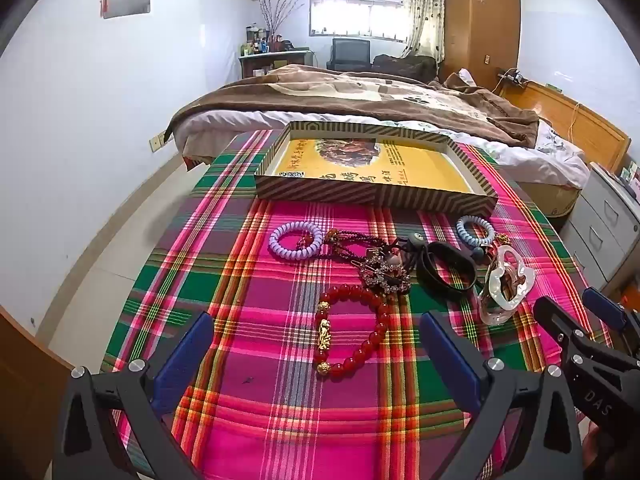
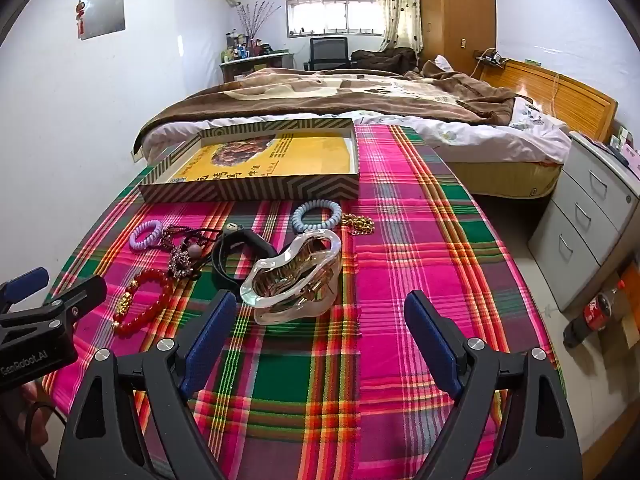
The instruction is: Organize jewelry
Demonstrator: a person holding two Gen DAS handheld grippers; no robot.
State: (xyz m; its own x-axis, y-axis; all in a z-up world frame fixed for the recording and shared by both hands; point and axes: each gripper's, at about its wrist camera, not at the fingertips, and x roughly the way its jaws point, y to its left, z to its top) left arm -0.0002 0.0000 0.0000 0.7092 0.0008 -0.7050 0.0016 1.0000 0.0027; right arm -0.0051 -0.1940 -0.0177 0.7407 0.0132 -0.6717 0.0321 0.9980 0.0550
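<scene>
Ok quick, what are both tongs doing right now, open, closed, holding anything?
Left tongs: open, holding nothing, above the red bead bracelet.
Right tongs: open, holding nothing, near the clear hair claw.

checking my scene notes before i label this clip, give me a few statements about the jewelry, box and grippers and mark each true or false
1. The striped box already holds the red bead bracelet. False: the bracelet lies on the plaid cloth, in front of the box, and no jewelry shows in the box.
2. The left gripper is open, with nothing between its fingers. True.
3. The right gripper is clamped on the clear glossy piece. False: its jaws stand open and the piece rests on the cloth just ahead of them.
4. Two coiled hair ties, a lilac one and a pale blue one, lie near the box. True.
5. A cola bottle lies on the floor to the right of the table. True.
</scene>
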